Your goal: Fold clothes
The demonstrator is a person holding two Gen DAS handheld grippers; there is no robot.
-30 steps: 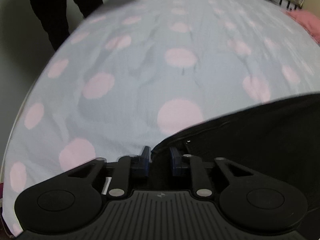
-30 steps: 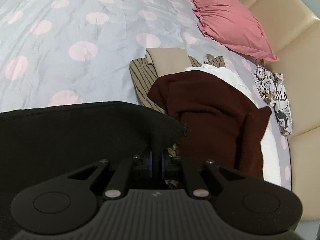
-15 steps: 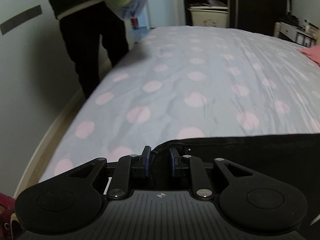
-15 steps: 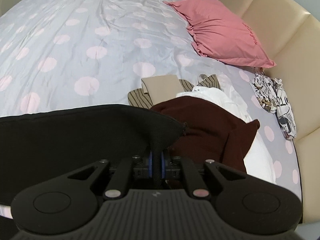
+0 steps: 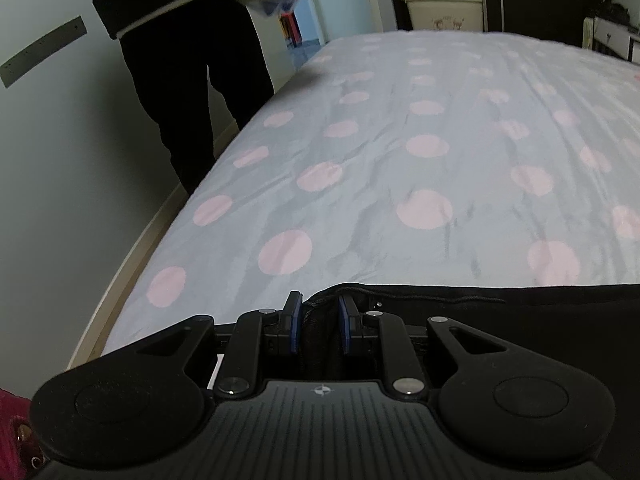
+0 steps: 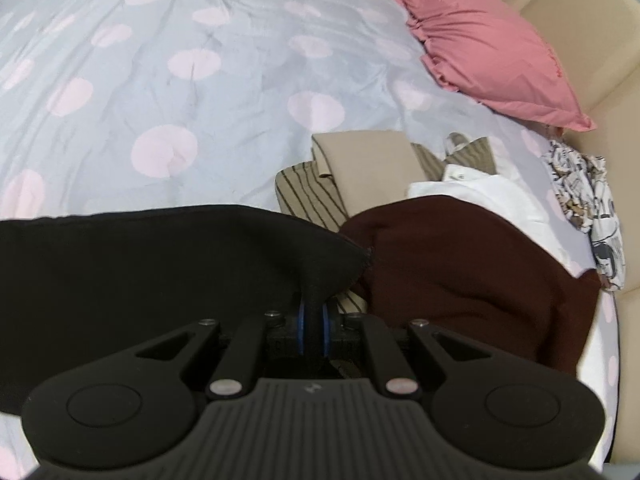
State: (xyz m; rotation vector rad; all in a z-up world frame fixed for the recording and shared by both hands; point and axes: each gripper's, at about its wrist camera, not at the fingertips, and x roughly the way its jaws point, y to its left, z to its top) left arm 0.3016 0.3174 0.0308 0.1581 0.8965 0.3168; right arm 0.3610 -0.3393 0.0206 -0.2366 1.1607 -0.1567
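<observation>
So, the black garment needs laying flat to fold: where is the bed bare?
Bare: the dotted sheet beyond the black garment, left of the pillow. Crowded: the clothes pile by the headboard.

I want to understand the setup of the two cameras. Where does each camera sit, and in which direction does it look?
Left wrist: sits on the left tool, looks along the dotted bedsheet toward a standing person and shelves; only the tool's own fingers show.
Right wrist: sits on the right tool, looks toward the pink pillow, headboard and clothes pile; only its fingers show.
Shared: the black garment, gripped by both tools, and the bedsheet.
</observation>
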